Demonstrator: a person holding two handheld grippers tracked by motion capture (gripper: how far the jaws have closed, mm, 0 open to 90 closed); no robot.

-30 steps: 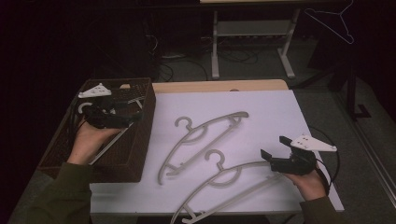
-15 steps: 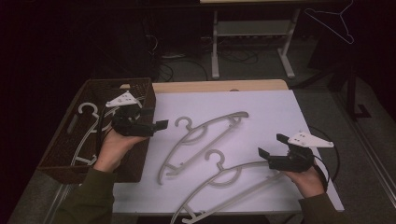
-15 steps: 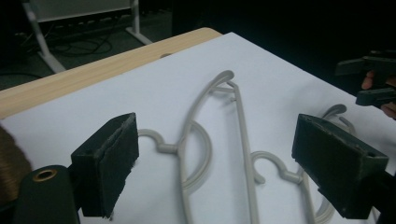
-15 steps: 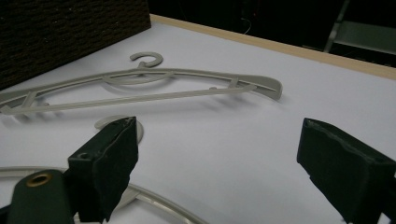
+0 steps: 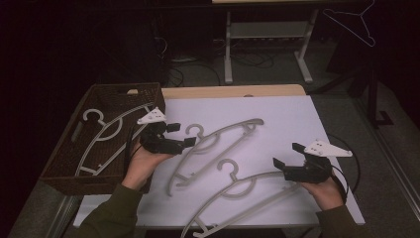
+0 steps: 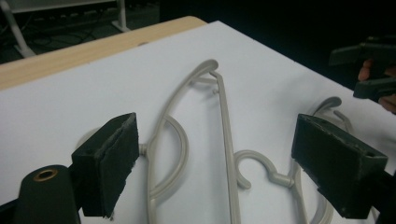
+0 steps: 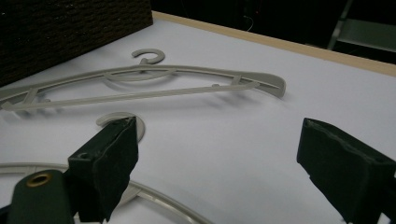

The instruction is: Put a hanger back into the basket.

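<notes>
White tabletop (image 5: 297, 119), left tool (image 5: 179, 135) apart over upper hanger (image 5: 223, 136), right tool (image 5: 286, 155) apart, level beside lower hanger (image 5: 247, 186)

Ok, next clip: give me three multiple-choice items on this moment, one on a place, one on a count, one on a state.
1. Where does the brown basket stand?
A. at the table's left edge
B. at its right edge
C. on the floor

2. How many hangers lie on the white sheet?
A. one
B. two
C. four

3. How are the left gripper jaws?
A. open, holding nothing
C. clamped on a hanger
B. shut, empty

Key: 1 A, the basket sits left of the sheet. 2 B, the farther hanger and the nearer hanger lie there; a third hanger lies in the basket. 3 A, the left gripper view shows the pads wide apart above the hangers.
</notes>
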